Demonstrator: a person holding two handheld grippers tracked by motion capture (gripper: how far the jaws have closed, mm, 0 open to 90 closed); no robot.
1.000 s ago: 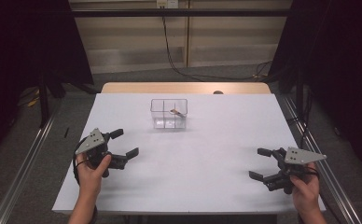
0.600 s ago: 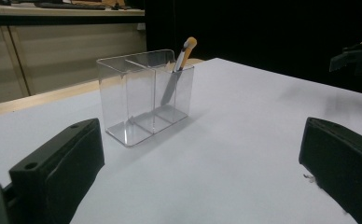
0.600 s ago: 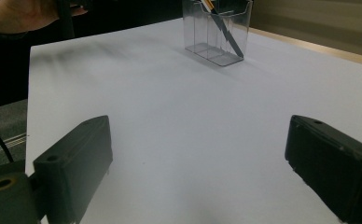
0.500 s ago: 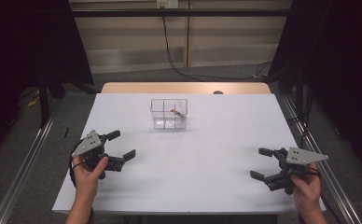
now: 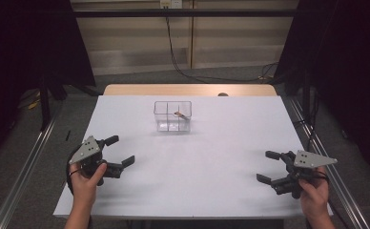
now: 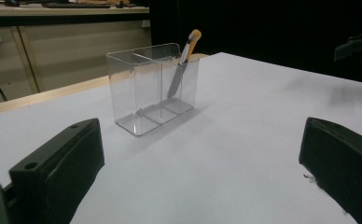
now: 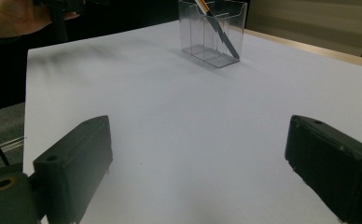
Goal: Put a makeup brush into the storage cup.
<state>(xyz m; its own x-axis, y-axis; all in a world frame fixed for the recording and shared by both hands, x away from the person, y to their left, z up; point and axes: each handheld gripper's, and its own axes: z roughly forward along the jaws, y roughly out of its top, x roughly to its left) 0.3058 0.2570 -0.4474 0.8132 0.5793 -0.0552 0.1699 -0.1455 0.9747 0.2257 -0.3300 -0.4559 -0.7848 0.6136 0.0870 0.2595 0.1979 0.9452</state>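
A clear plastic box (image 5: 172, 116) with inner dividers stands on the white table (image 5: 211, 143), toward its far middle. A grey tool with an orange tip (image 6: 183, 63) leans upright in one of its compartments, the same tool (image 7: 216, 29) seen from the other side. My left gripper (image 5: 119, 151) rests near the table's left front, held in a hand, open and holding nothing. Near the right front corner my right gripper (image 5: 268, 167) is open too, with nothing between its black jaws. Both are well short of the box (image 6: 152, 87).
A bare wooden strip (image 5: 188, 89) runs along the table's far edge. Metal rails (image 5: 25, 167) flank the table on both sides. Cables (image 5: 188, 62) hang by the back wall. Dark curtains close off both sides.
My left gripper has drifted a little down and toward the near-left edge. My right gripper has barely shifted. Both stay open.
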